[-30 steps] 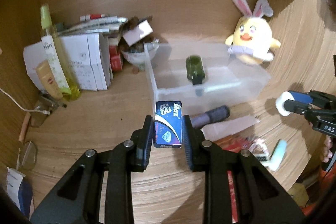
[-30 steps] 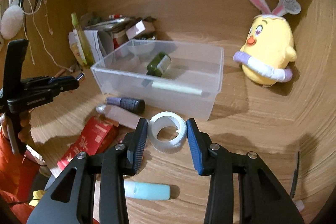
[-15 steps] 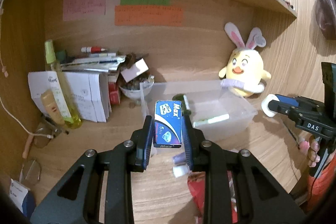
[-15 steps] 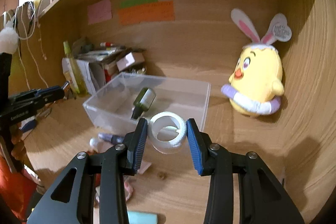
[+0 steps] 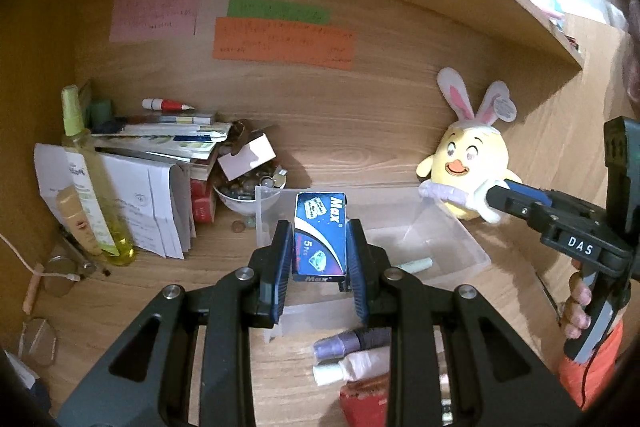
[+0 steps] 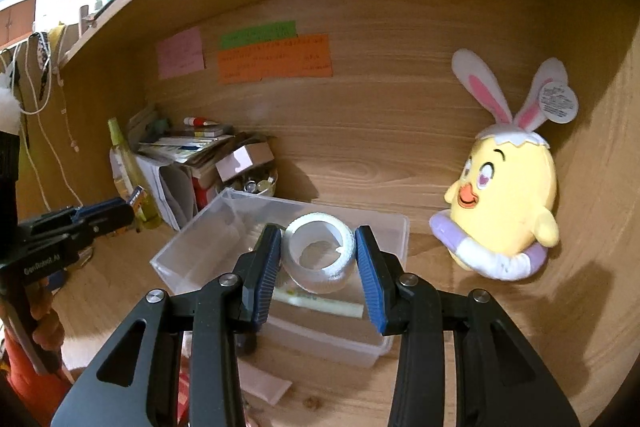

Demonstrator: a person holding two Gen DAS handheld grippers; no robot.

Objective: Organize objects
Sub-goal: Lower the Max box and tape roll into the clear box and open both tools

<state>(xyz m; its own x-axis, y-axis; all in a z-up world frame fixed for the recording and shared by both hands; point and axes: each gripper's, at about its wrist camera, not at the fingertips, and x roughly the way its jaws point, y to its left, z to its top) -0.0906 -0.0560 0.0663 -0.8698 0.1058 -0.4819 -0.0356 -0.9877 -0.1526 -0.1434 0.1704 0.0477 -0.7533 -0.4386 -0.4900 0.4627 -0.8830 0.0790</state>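
My left gripper (image 5: 320, 259) is shut on a blue "Max" staple box (image 5: 320, 237) and holds it in the air in front of the clear plastic bin (image 5: 452, 239). My right gripper (image 6: 318, 259) is shut on a white tape roll (image 6: 320, 257) and holds it above the same bin (image 6: 192, 247). A pale stick (image 6: 320, 305) lies inside the bin. The right gripper also shows in the left wrist view (image 5: 496, 205), and the left gripper in the right wrist view (image 6: 132, 203).
A yellow bunny plush (image 6: 508, 199) leans at the back right. Papers, a yellow bottle (image 5: 96, 187) and a bowl of small items (image 5: 248, 191) crowd the back left. A purple bottle (image 5: 352, 341), a white tube (image 5: 352, 365) and a red packet (image 5: 364, 399) lie in front of the bin.
Both grippers have lifted with their loads and tilted up, so the views now show more of the back wall. The tape roll has moved from the desk front to above the bin.
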